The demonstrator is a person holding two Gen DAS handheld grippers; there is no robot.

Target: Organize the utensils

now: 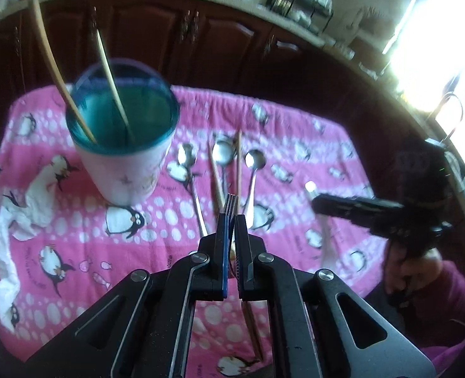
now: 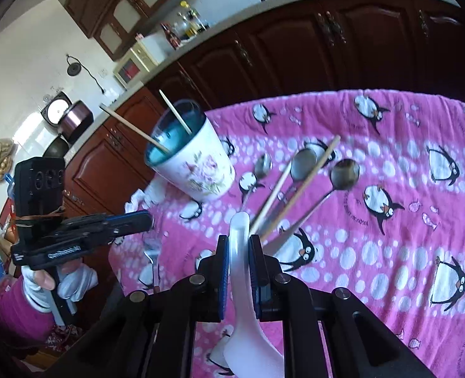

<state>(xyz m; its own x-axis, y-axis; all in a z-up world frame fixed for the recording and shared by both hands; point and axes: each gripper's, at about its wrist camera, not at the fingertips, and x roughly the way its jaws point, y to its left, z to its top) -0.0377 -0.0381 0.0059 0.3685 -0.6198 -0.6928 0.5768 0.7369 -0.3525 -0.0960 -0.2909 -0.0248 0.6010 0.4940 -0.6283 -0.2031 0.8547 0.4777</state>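
Your left gripper (image 1: 231,220) is clamped on a fork (image 1: 231,203), tines forward. Your right gripper (image 2: 238,245) is pinched shut on a white spoon (image 2: 240,271), handle tip forward, so both look lifted for loading. The cup (image 1: 122,145), upper left of the left view, already holds two chopsticks (image 1: 112,85) leaning left; its right rim looks open. Three metal spoons (image 1: 223,154) and two more sticks lie mid-frame on the pink cloth (image 1: 295,145). Cloth edge is well off; the cup is tall, so come in from above.

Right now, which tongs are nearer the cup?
Left, probably. The left tongs, shut on a fork, sit just right of the cup. The right tongs, shut on a white spoon, are further right.
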